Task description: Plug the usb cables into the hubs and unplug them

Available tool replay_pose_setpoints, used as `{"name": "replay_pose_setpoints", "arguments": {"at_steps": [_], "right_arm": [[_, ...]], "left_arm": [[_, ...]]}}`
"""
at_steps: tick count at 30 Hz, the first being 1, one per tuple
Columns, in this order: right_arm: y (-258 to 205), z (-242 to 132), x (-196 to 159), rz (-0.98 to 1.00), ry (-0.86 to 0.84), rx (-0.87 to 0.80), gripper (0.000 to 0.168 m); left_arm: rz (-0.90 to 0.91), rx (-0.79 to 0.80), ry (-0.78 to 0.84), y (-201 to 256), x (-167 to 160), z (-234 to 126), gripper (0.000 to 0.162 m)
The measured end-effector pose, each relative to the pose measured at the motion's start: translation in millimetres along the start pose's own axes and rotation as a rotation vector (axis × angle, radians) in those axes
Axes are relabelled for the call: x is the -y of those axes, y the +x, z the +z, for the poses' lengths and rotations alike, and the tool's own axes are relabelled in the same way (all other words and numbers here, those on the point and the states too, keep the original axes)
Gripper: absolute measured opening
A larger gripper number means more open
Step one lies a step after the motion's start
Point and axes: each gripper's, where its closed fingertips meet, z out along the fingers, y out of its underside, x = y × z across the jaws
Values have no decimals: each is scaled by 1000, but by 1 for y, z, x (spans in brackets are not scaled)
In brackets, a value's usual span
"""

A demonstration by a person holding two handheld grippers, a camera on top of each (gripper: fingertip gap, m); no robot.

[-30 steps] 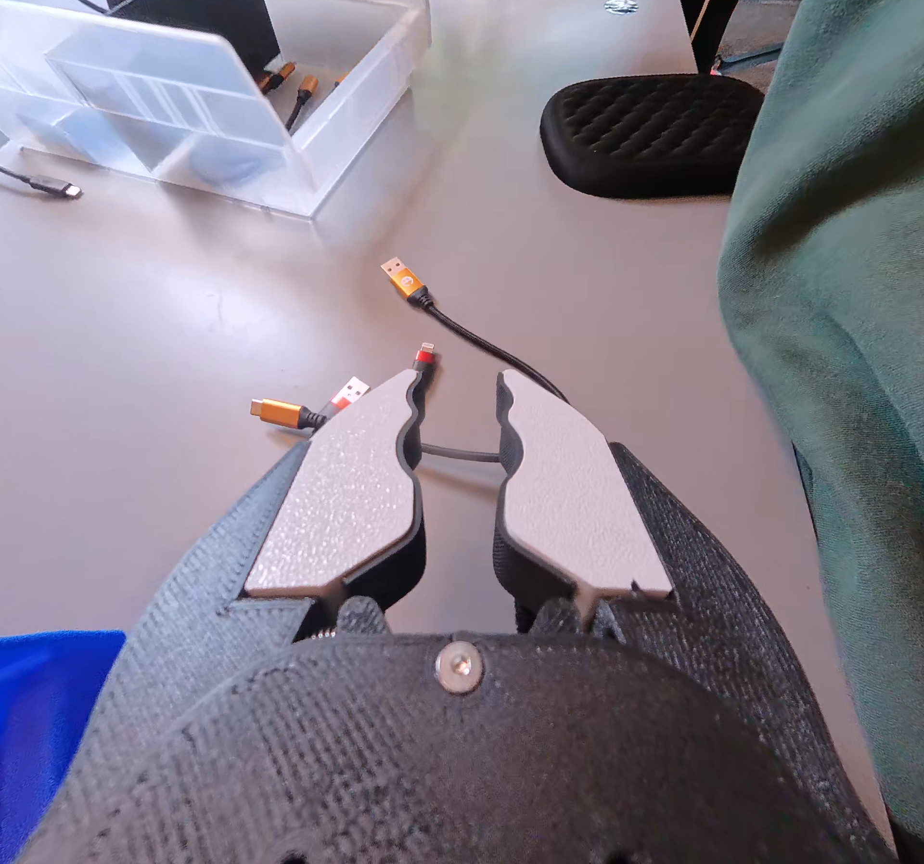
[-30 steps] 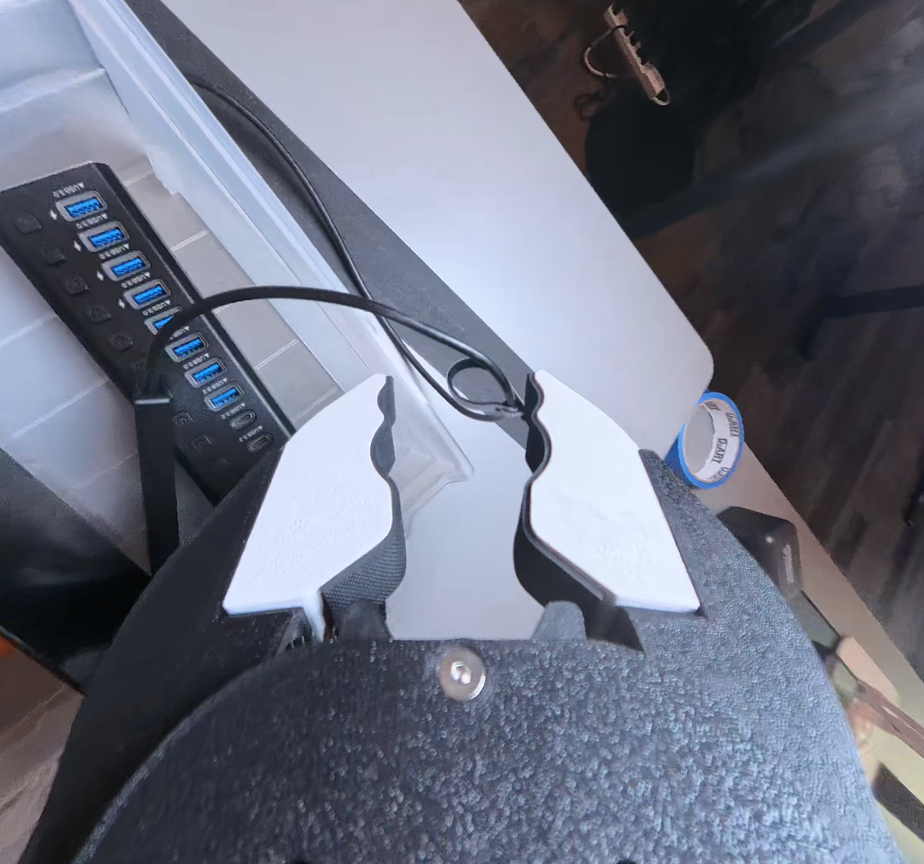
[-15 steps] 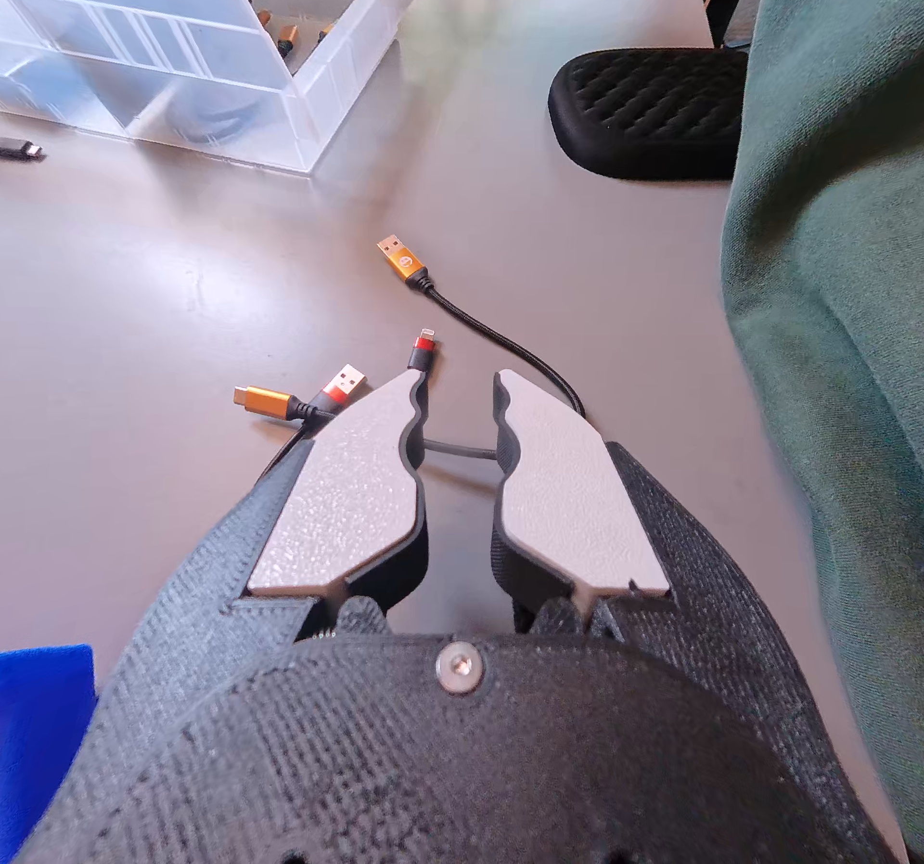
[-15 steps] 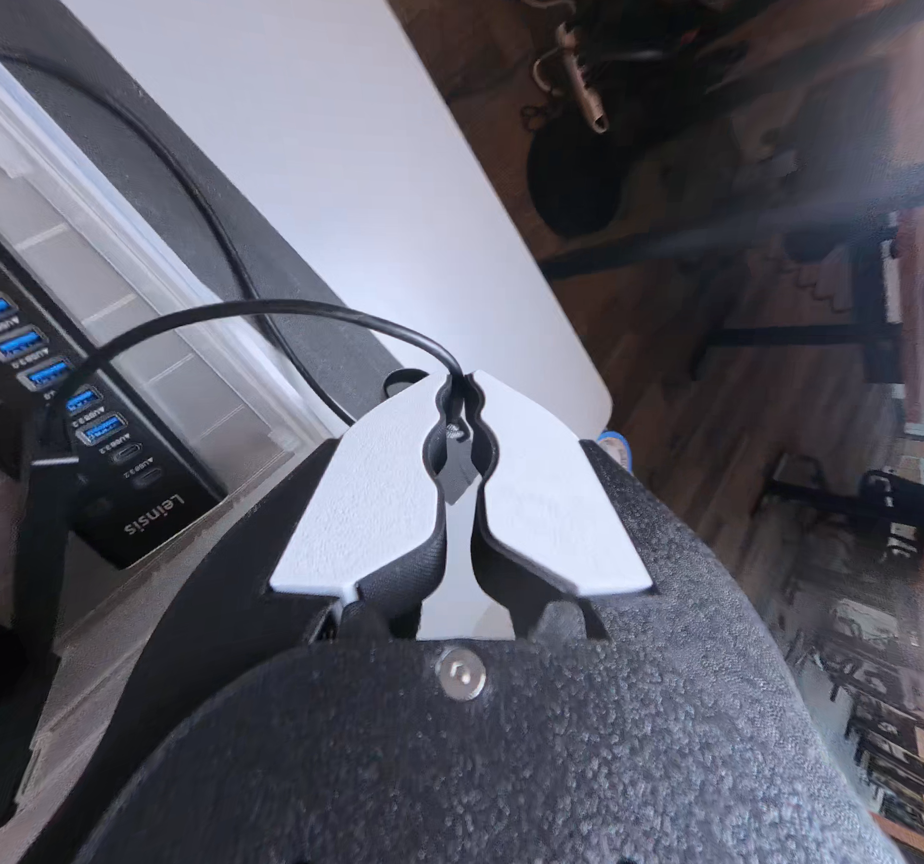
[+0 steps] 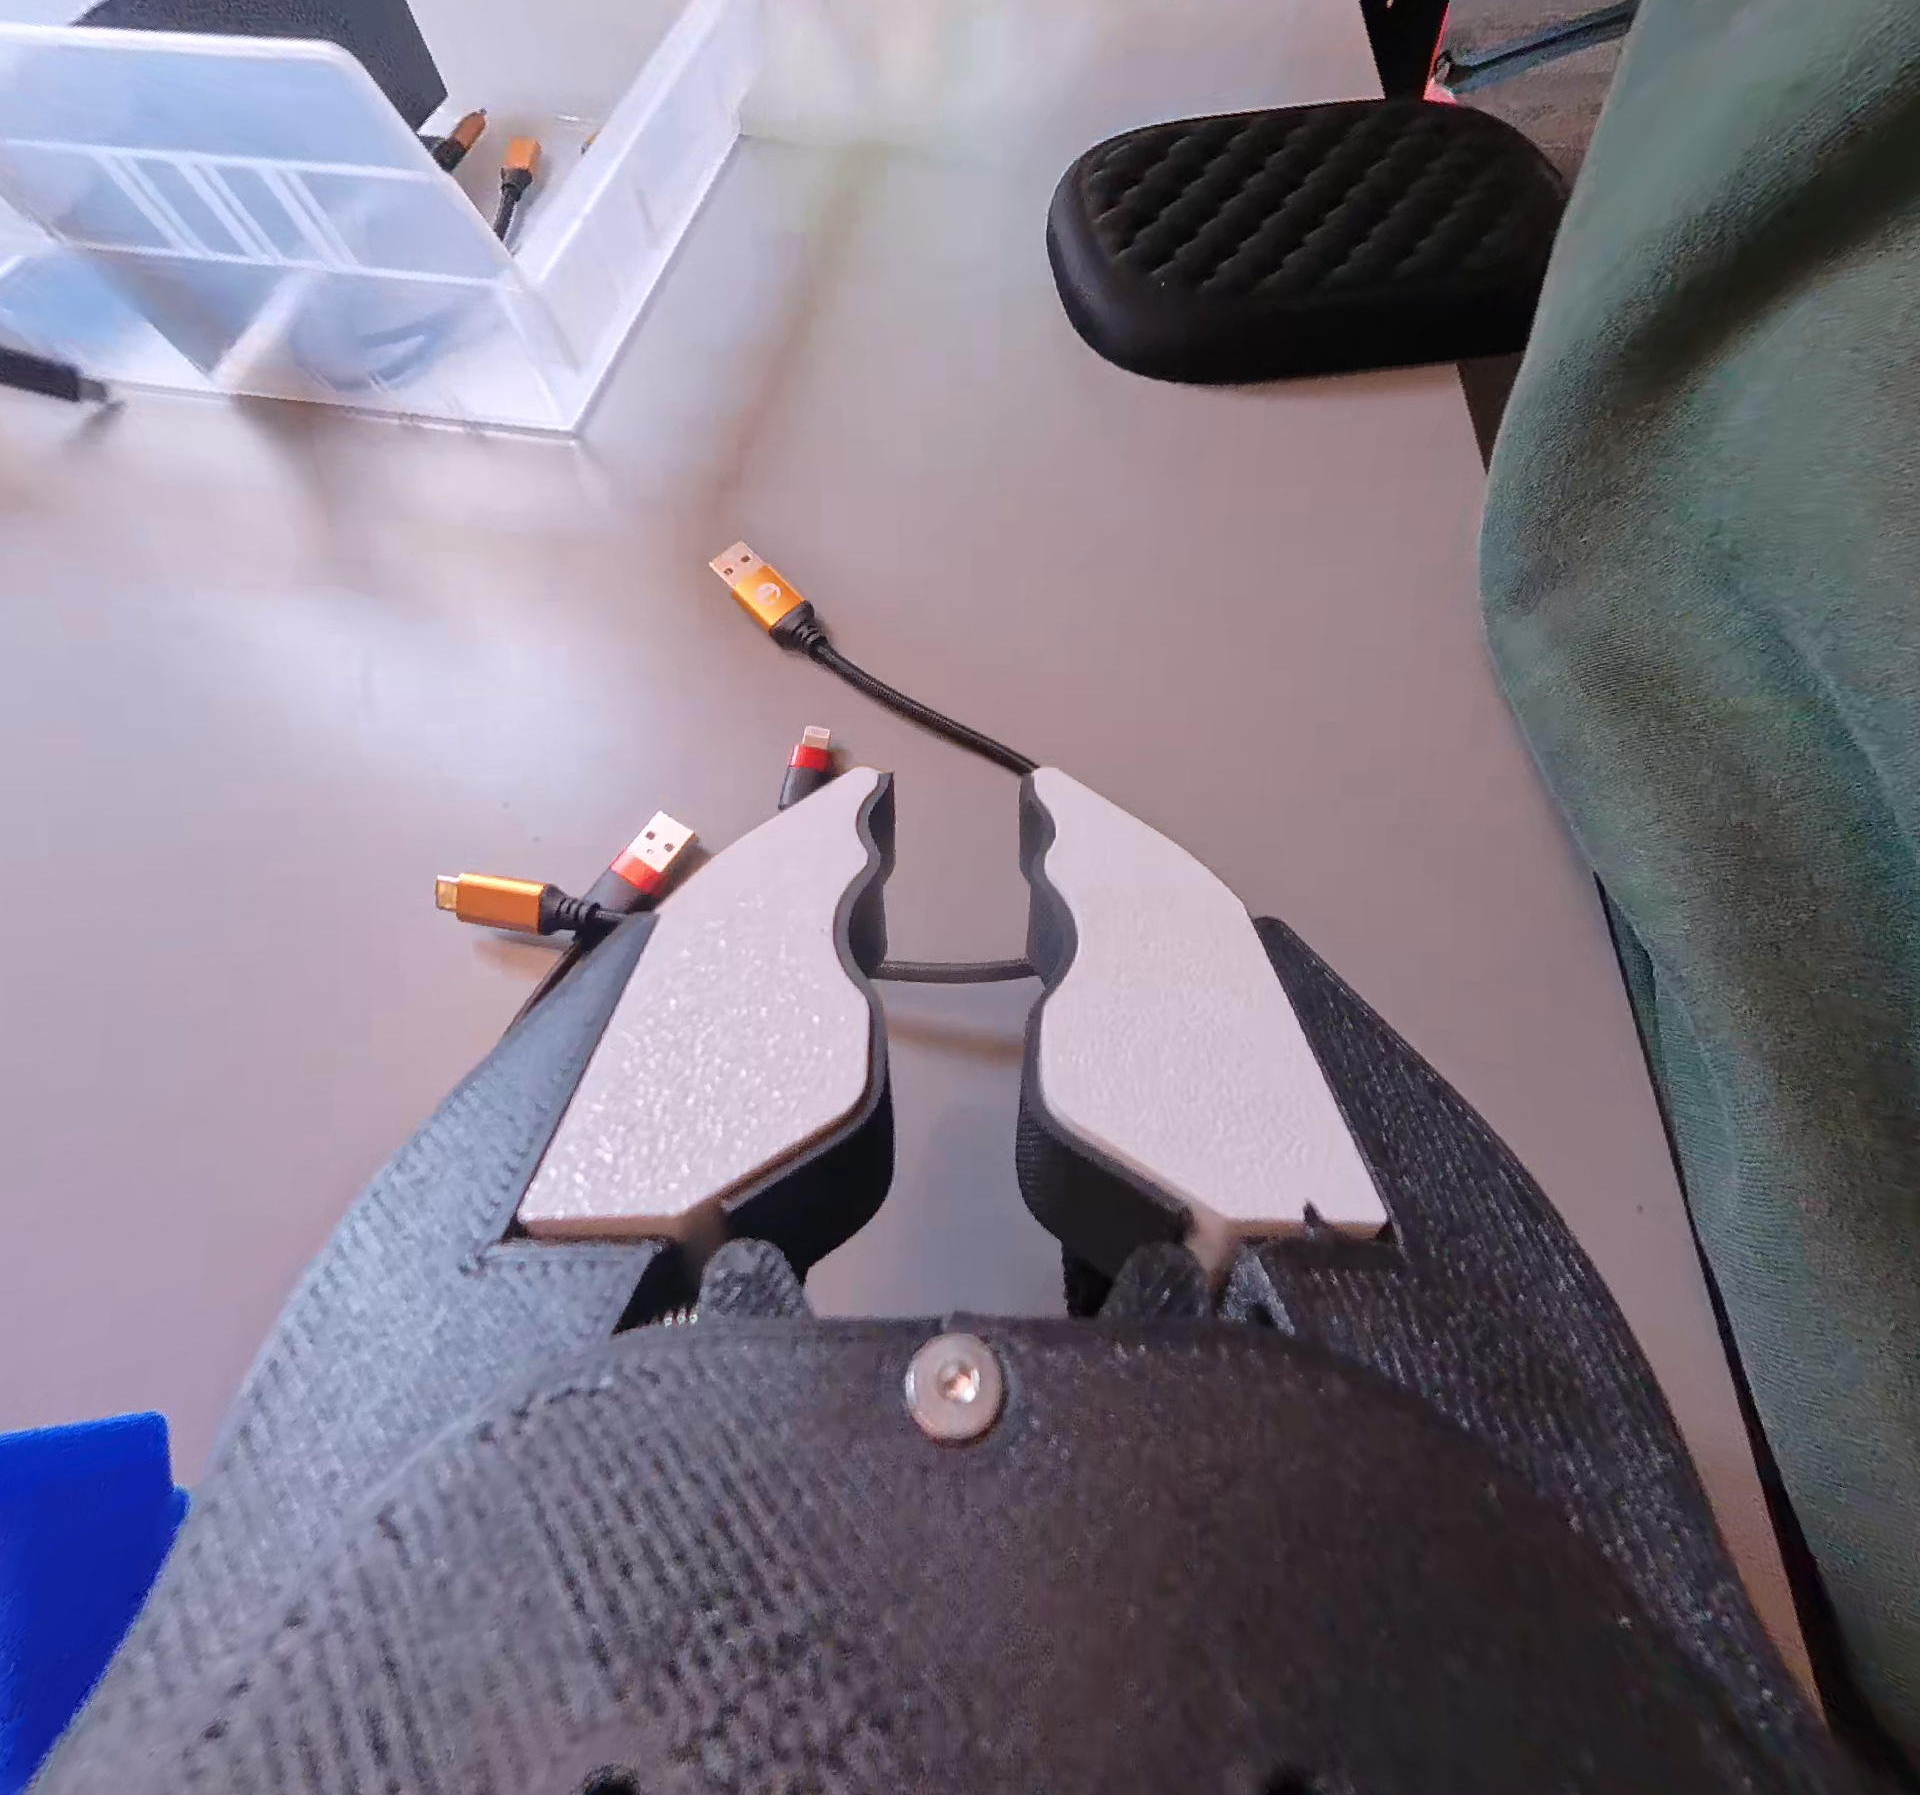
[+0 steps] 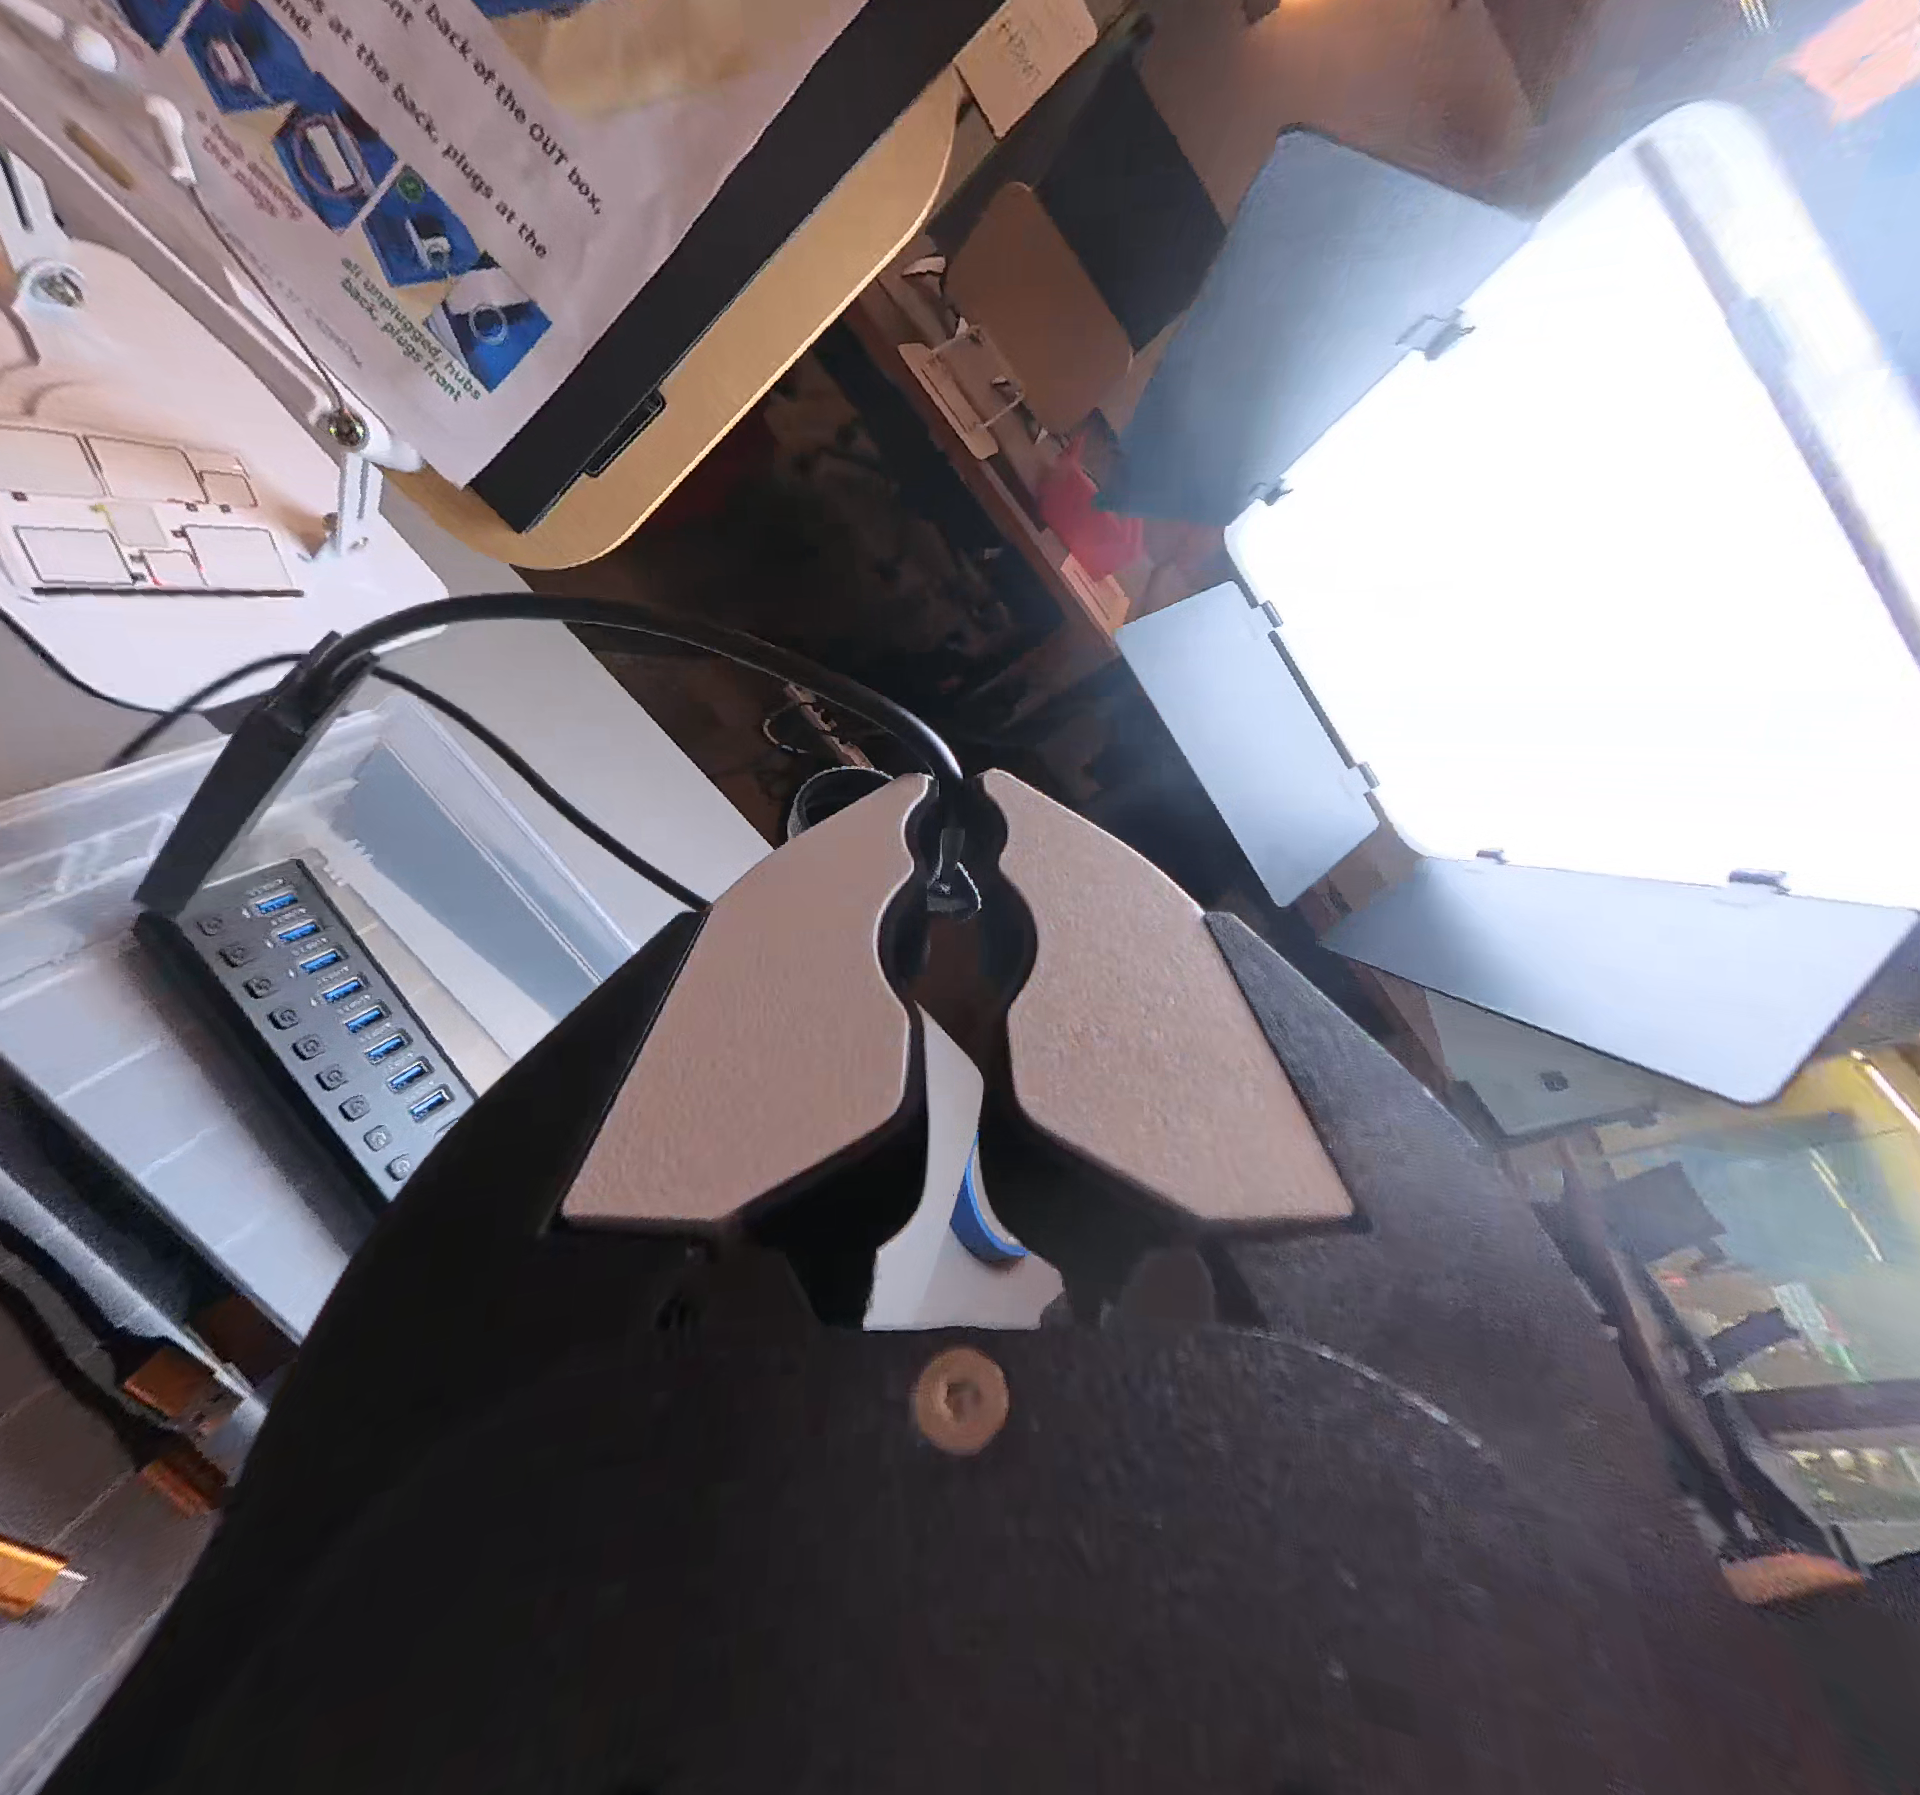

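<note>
Right wrist view: right tool (image 6: 954, 789) clamped on black hub cable (image 6: 623, 615); left tool (image 5: 956, 781) apart

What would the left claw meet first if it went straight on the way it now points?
Probably the black braided cable with the orange USB plug. It runs from the right fingertip of the open left claw up across the grey table. Depth is unclear, so the claw may pass above it.
</note>
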Motion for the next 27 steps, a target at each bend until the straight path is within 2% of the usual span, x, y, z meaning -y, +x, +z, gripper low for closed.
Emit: {"name": "replay_pose_setpoints", "arguments": {"at_steps": [7, 11, 15, 20, 27], "right_arm": [[52, -43, 52, 63, 51, -86, 4], [88, -56, 83, 32, 50, -173, 5], [117, -59, 99, 10, 26, -242, 5], [113, -44, 90, -4, -19, -236, 5], [28, 9, 26, -84, -152, -70, 5]], "left_arm": [[16, 2, -8, 3, 2, 2, 22], [14, 0, -14, 3, 0, 3, 22], [13, -3, -16, 4, 0, 2, 22], [13, -8, -18, 5, -1, 0, 22], [10, -12, -19, 5, -3, -1, 22]]}}
